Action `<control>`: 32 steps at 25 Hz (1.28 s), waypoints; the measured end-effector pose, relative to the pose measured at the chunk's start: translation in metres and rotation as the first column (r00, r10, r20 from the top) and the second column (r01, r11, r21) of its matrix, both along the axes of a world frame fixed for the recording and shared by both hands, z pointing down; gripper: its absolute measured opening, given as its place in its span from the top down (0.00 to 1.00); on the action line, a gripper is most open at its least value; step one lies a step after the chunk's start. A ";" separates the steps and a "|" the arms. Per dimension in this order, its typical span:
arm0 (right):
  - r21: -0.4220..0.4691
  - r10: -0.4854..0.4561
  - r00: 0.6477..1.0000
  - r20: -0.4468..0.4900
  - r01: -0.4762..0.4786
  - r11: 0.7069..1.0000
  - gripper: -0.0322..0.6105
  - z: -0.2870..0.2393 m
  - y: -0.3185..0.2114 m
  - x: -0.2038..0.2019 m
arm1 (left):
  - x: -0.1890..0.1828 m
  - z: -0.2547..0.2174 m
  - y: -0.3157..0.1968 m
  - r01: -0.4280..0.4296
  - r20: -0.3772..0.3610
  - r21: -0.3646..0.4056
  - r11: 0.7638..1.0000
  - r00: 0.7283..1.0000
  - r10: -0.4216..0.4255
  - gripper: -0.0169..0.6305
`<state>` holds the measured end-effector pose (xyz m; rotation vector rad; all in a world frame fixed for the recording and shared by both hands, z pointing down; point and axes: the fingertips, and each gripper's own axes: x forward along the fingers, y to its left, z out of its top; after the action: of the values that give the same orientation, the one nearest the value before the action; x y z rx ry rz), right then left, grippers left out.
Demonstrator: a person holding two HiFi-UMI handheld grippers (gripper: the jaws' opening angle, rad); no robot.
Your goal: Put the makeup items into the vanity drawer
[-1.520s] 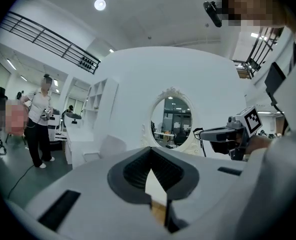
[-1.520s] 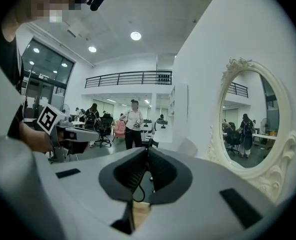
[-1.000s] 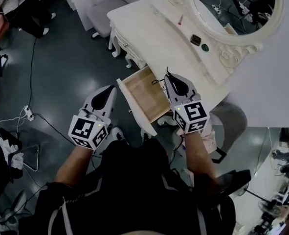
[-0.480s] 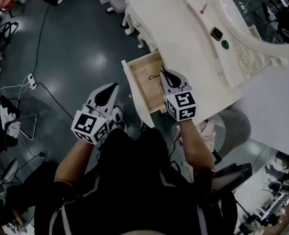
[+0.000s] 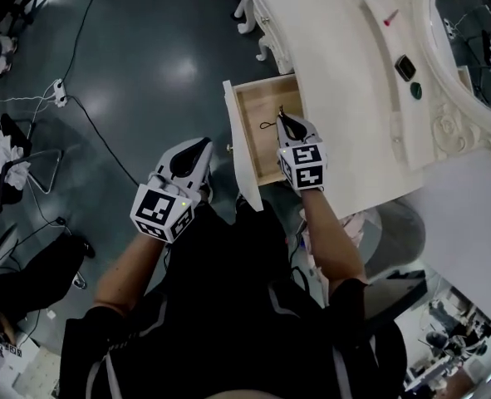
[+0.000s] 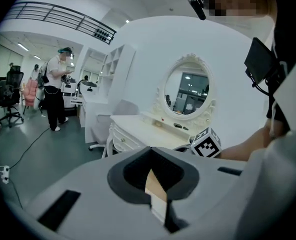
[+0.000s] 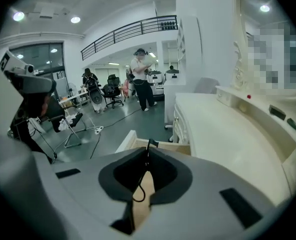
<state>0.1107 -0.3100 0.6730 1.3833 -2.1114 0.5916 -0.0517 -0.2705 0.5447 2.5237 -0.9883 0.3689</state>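
The hand-held gripper [image 7: 149, 152] pinches a thin black looped wire [image 7: 143, 181] between near-closed jaws, its tip poking over the open wooden drawer [image 7: 130, 143] beside the white vanity table [image 7: 223, 129].

Mirror [image 5: 478, 32] cut off at frame edge, thin black item [image 7: 150, 144] — too small to name

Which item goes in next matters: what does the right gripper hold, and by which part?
The right gripper pinches a thin black corded item near its middle: the tip pokes ahead, a loop hangs behind.
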 end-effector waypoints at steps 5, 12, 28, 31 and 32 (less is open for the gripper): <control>-0.070 -0.011 1.000 -0.025 0.009 0.997 0.92 0.046 -0.005 -0.005 | -0.008 0.012 0.000 0.036 0.020 -0.019 0.999 0.999 -0.035 0.97; -0.161 0.012 0.997 -0.077 -0.025 0.987 0.92 0.101 -0.008 -0.006 | -0.028 0.028 0.007 0.089 0.051 -0.052 0.995 0.995 -0.086 0.97; -0.271 0.015 0.991 -0.130 -0.051 0.961 0.92 0.177 -0.011 0.000 | -0.044 0.044 0.013 0.149 0.069 -0.075 0.986 0.987 -0.144 0.97; -0.270 0.006 0.991 -0.131 -0.042 0.962 0.92 0.180 -0.012 -0.002 | -0.046 0.044 0.015 0.154 0.068 -0.079 0.985 0.986 -0.149 0.97; -0.268 0.009 0.992 -0.129 -0.044 0.962 0.92 0.180 -0.012 -0.002 | -0.046 0.044 0.016 0.155 0.067 -0.081 0.985 0.986 -0.150 0.97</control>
<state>0.1087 -0.3219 0.8526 1.2613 -1.8363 0.7524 -0.0976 -0.2550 0.5883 2.3544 -1.1554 0.4347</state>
